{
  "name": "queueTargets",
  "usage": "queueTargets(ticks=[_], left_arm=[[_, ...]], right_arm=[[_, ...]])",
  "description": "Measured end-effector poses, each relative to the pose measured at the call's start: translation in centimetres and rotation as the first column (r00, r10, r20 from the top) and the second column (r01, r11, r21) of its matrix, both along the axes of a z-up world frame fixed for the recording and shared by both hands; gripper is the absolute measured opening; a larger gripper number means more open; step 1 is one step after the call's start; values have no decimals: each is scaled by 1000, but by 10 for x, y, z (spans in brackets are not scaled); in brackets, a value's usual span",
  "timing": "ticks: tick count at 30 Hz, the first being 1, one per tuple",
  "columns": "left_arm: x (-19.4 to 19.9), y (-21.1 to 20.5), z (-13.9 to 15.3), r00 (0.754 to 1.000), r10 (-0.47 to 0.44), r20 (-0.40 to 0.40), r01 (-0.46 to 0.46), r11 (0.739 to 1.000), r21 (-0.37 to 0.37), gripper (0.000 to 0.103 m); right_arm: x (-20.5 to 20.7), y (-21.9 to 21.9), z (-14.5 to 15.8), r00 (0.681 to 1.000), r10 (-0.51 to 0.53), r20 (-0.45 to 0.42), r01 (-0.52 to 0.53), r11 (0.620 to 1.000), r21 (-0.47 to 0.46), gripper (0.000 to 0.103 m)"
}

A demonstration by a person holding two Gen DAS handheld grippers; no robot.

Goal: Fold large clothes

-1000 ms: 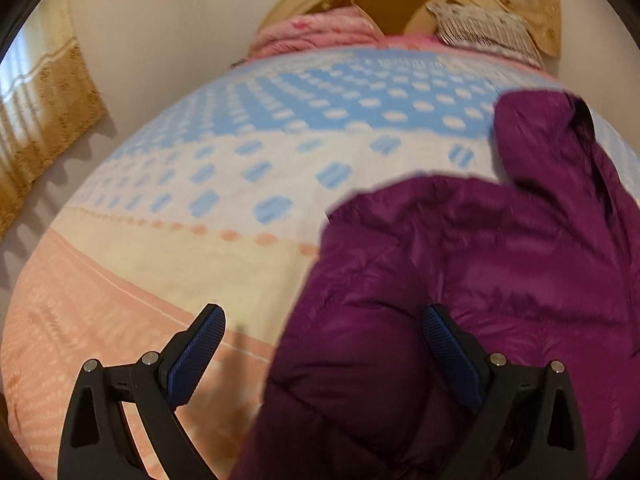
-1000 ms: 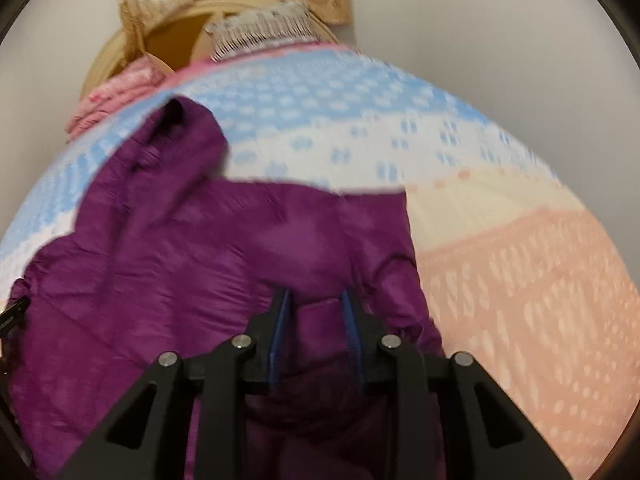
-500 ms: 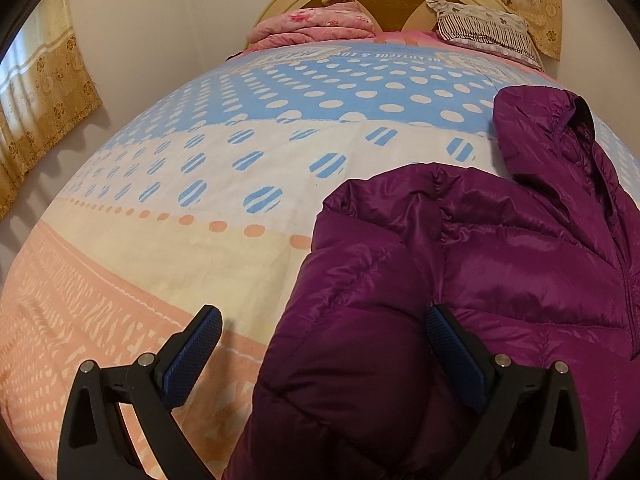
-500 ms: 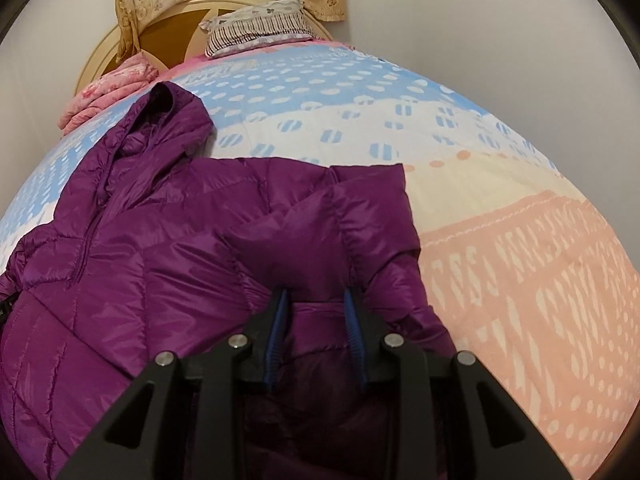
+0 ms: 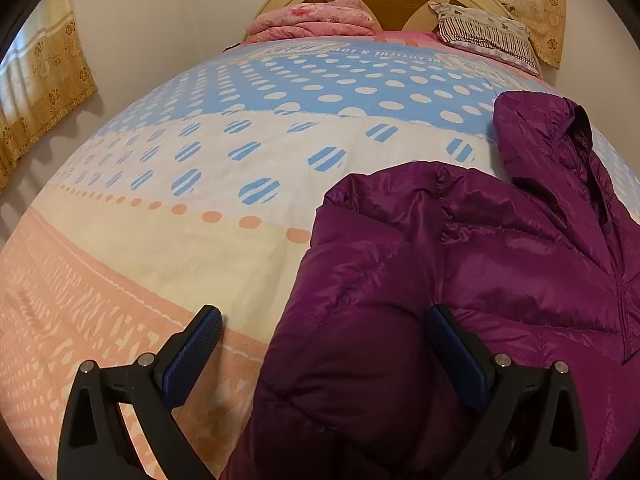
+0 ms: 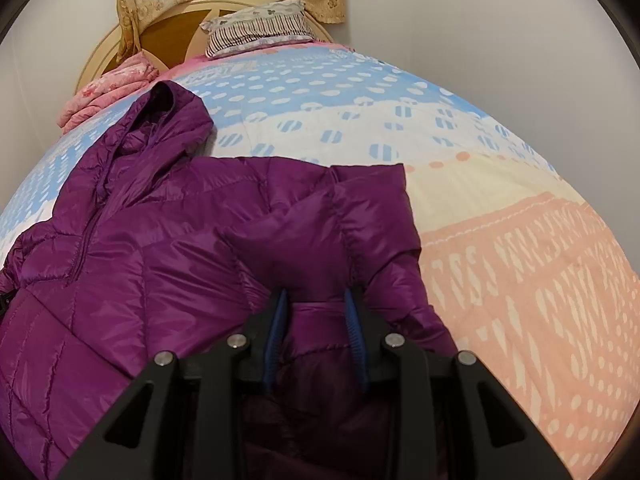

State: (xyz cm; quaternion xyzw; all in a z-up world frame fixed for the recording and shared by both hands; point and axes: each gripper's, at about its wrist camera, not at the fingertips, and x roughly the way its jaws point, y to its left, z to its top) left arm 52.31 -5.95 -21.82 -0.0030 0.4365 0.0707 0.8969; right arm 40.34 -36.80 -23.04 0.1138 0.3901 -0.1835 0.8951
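A purple hooded puffer jacket (image 5: 500, 264) lies on the bed, hood toward the headboard, front zip up. It also shows in the right wrist view (image 6: 160, 248). My left gripper (image 5: 324, 332) is open, its fingers straddling the jacket's left sleeve edge, with the left finger (image 5: 192, 348) over the bedspread. My right gripper (image 6: 316, 312) is shut on a fold of the jacket's right sleeve, which is doubled back over the body.
The bed has a patterned bedspread (image 5: 200, 184) in blue, cream and peach bands. A folded pink blanket (image 5: 316, 20) and a striped pillow (image 5: 484, 32) lie at the rounded headboard. Walls stand close on both sides, with a curtain (image 5: 40, 84) at the left.
Both views have steadied and dropped slightly toward the bed. The right gripper keeps its hold on the sleeve fold. The left gripper stays open at the jacket's left edge.
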Motion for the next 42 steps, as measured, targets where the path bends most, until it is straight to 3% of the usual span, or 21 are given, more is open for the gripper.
queueTargets(ticks=[5,8,10,12,15,19,23,27,32,37,40,42], left_arm=[[0,-1,0,1000,0,0,0,1000,4,102],[1,1,3,1000,-12,-25,12,1000,-2,102],[2,4,11,998,-23,-62,24,1000,17,102],[0,6,29,999,-30,-38,31,999,36,102],[3,1,63,995,-77,60,75,997,25,102],[37,-28,81,981,-173,82,172,985,20,102],[88,-55,77,971,-234,45,234,972,-2,102],[142,-68,79,978,-208,30,209,976,-62,102],[188,-95,75,968,-249,13,249,964,-91,102],[220,-112,52,962,-271,-29,267,957,-113,100],[232,-118,33,956,-284,-70,271,951,-150,85],[238,-121,20,945,-310,-105,286,938,-198,66]], right_arm=[[0,0,0,1000,3,4,-3,1000,5,34],[0,1,0,1000,20,0,-20,1000,15,41],[5,5,4,995,92,-25,-91,995,39,66],[7,6,11,988,145,-49,-142,988,60,76],[11,2,30,984,177,-35,-174,982,74,76],[43,-8,59,979,202,0,-201,977,66,77],[96,-11,74,961,276,17,-277,959,60,77],[146,-14,75,956,294,20,-294,955,46,77],[207,-22,71,960,278,40,-280,957,72,77],[247,-19,55,954,299,28,-300,948,108,77],[266,-19,38,950,311,-10,-307,942,135,70],[278,-17,23,942,331,-50,-319,934,164,63]])
